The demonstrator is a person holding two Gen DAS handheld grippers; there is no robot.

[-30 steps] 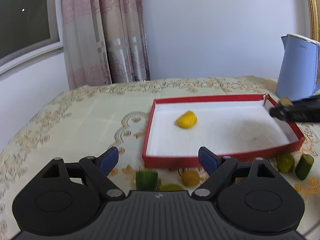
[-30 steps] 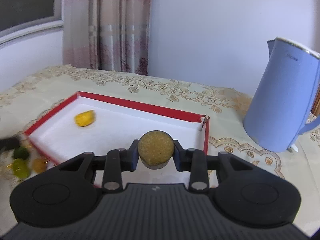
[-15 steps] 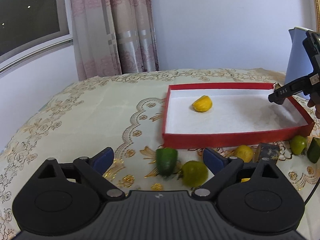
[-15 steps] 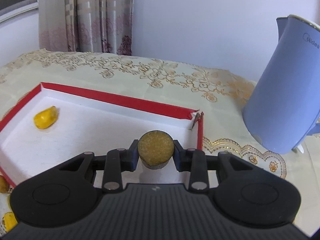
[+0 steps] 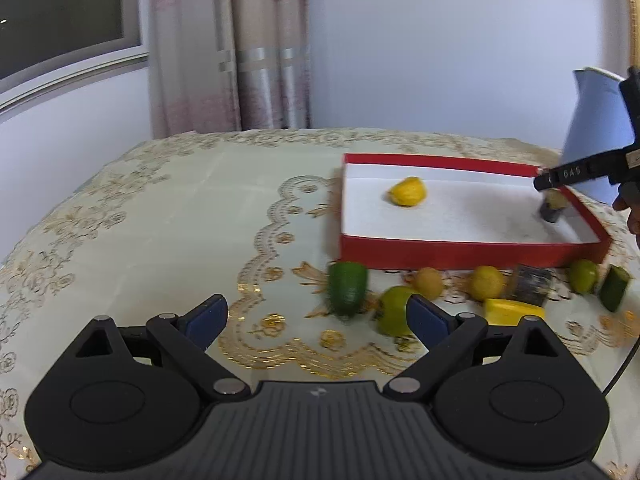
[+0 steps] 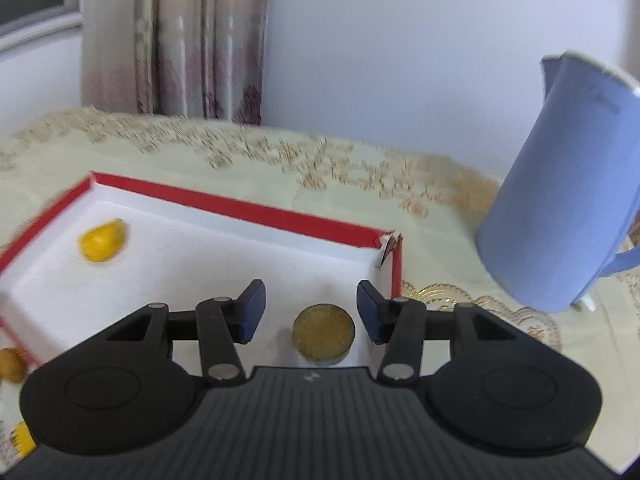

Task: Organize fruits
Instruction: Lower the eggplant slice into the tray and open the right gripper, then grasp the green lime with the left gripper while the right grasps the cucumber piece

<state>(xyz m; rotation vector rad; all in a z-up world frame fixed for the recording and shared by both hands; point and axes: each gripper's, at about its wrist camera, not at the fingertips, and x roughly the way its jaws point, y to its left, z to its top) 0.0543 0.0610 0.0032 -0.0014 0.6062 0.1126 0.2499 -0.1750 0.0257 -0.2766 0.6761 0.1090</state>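
Note:
A red box (image 5: 472,250) with a white floor lies on the patterned tablecloth. A yellow fruit (image 5: 408,191) rests inside it, seen too as the yellow fruit (image 6: 102,239) in the right wrist view. My right gripper (image 6: 311,312) hangs over the box's near right corner, its jaws opening. A round brown-yellow fruit slice (image 6: 323,331) sits on the box floor (image 6: 208,264) between the pads, untouched. My left gripper (image 5: 316,318) is open above the cloth. Just ahead of it lie a green piece (image 5: 347,288) and a lime (image 5: 394,309).
A row of fruit pieces lines the box's front wall: a yellow ball (image 5: 486,282), a dark block (image 5: 530,284), a yellow wedge (image 5: 514,311), another lime (image 5: 584,276), a green chunk (image 5: 616,293). A blue kettle (image 6: 560,184) stands right of the box.
My right gripper has let go of the round slice, which now lies on the box floor. My left gripper drew back from the box, bringing the fruit row into view.

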